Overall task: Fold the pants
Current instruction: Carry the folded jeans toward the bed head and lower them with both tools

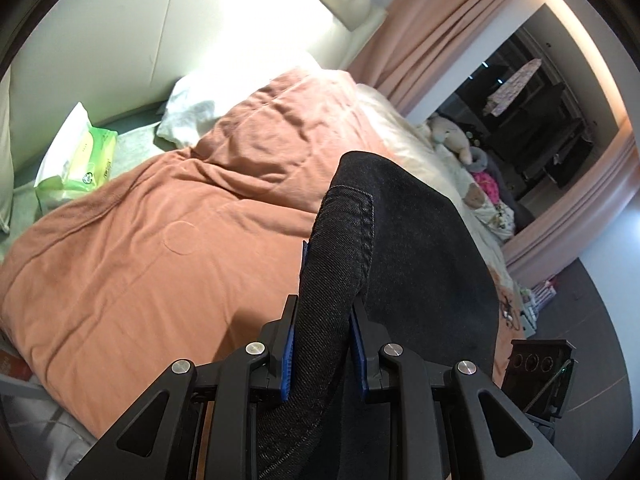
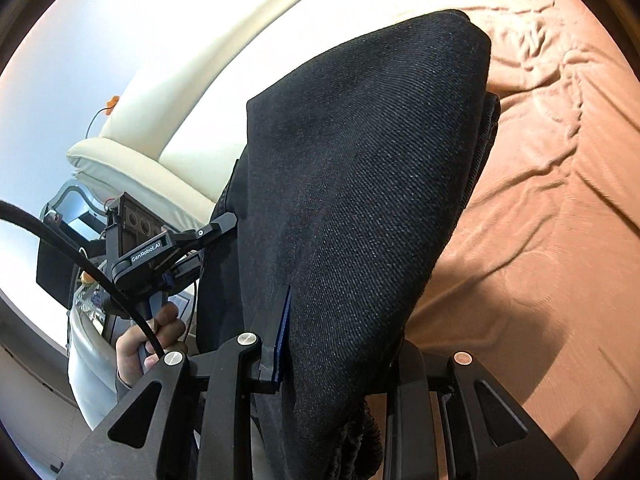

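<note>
Black denim pants hang folded above the bed, held up at two places. In the left wrist view my left gripper is shut on a seamed edge of the cloth, with both blue pads pressing it. In the right wrist view the pants drape over my right gripper, which is shut on them. Its left pad shows; the right finger is hidden under the fabric. The left gripper also shows there, gripped by a hand and clamped on the far edge.
A salmon duvet covers the bed below the pants. A green tissue pack and a white pillow lie by the cream headboard. Plush toys sit at the far side, near pink curtains.
</note>
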The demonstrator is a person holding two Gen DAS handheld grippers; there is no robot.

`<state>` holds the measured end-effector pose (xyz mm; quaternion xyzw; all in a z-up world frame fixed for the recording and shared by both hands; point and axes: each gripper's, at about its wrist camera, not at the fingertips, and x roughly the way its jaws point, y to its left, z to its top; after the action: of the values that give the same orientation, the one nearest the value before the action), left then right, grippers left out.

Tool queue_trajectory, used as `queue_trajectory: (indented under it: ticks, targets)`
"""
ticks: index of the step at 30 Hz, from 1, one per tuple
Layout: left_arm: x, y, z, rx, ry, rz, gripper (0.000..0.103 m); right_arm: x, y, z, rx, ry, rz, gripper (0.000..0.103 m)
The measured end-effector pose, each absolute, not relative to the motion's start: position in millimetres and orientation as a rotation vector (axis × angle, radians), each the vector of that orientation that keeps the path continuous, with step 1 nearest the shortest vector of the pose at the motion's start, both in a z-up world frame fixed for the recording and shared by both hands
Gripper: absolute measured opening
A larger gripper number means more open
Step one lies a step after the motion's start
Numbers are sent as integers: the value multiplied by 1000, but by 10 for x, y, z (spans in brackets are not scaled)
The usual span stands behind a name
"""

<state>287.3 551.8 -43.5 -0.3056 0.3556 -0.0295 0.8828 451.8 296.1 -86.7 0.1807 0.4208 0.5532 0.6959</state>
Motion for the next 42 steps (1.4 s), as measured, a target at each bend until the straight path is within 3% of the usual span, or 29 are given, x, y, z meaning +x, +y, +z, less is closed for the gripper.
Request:
queue_trajectory:
  ticks: [9,12,14,15,17,31,37,42]
  targets:
    - [3135,5888,-539,-612,768,27,24,4638,3379,-1030,462,963,1278,23]
    - [3248,6028,-564,-609,778,66,29,4697,3569,-1201,440,1022,1245,30]
    - [3271,6131,-635,-613,795,144,40,4723,3608,-1365,452,1111,1225,54]
    - [3230,6198,-689,-648,783,170,46,4708,3579,-1422,452,1122,1210,57]
    - [3170,6251,-763,-677,775,156,49,4658,3498,-1440,418,1097,1175,71]
    - [2408,6195,-1302,-712,854,311,50,4011,3341,-1560,354,1230,1221,69]
    - [2176,6040,-1390,-722,863,316,50,3953,3437,-1592,361,1258,1220,29]
    - [2071,5913,-1347,-721,858,315,50,4001,3385,-1663,433,1281,1220,27]
